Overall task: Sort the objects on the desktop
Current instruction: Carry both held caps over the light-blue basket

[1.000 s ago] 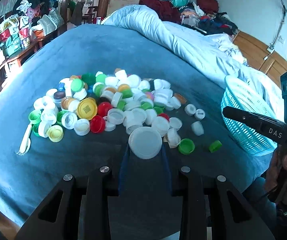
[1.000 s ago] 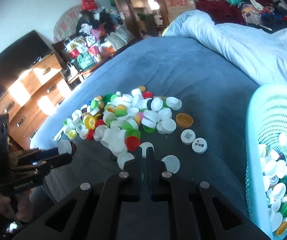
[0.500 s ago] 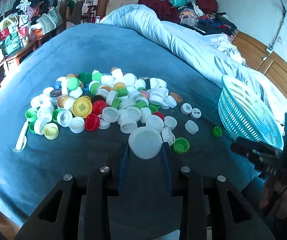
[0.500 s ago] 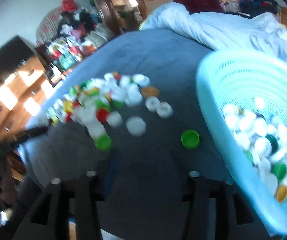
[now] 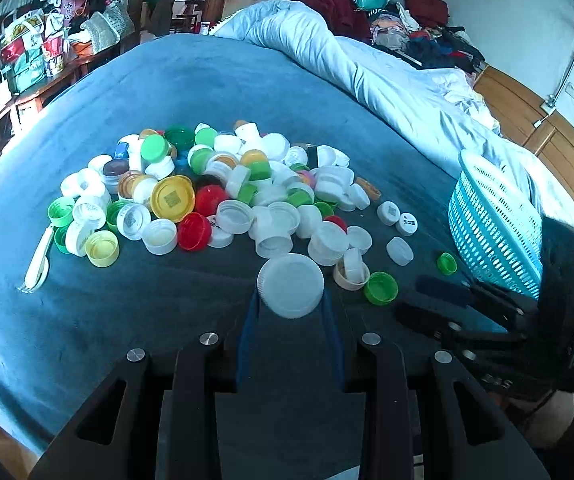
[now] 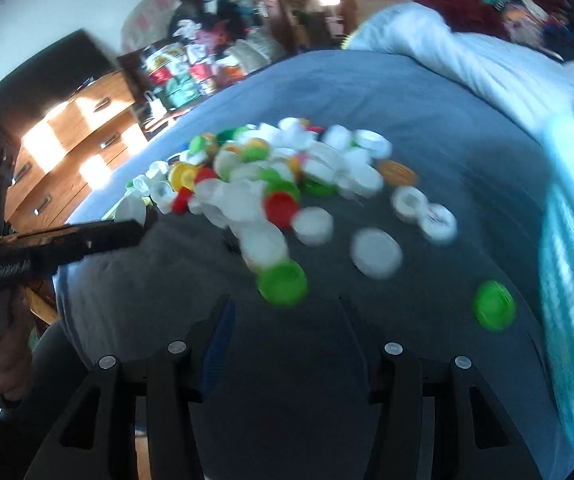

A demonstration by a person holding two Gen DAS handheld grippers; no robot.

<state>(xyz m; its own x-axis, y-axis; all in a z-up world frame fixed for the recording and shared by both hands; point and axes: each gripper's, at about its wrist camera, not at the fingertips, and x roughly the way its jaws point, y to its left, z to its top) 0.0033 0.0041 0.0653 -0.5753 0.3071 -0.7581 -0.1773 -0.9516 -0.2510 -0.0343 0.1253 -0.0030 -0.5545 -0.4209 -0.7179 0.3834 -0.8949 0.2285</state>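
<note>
Left tongs (image 5: pixel 290 304) clamped on big white lid (image 5: pixel 290 285); right tongs (image 6: pixel 285 320) just opened, empty, over bed (image 6: pixel 427 120). Basket (image 5: pixel 491 224) at right. Tip: line up green cap (image 6: pixel 282 282), pinch rim squarely.

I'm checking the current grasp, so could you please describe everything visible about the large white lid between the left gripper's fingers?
The large white lid is round, wide and shallow, of what looks like matte, slightly translucent plastic with a finely ribbed rim. It is tilted, its flat top facing the camera. The left gripper is shut on it, one blue-padded finger against each side of the rim. It appears held above the blue bed cover, in front of the pile of caps; nothing else touches it.
</note>
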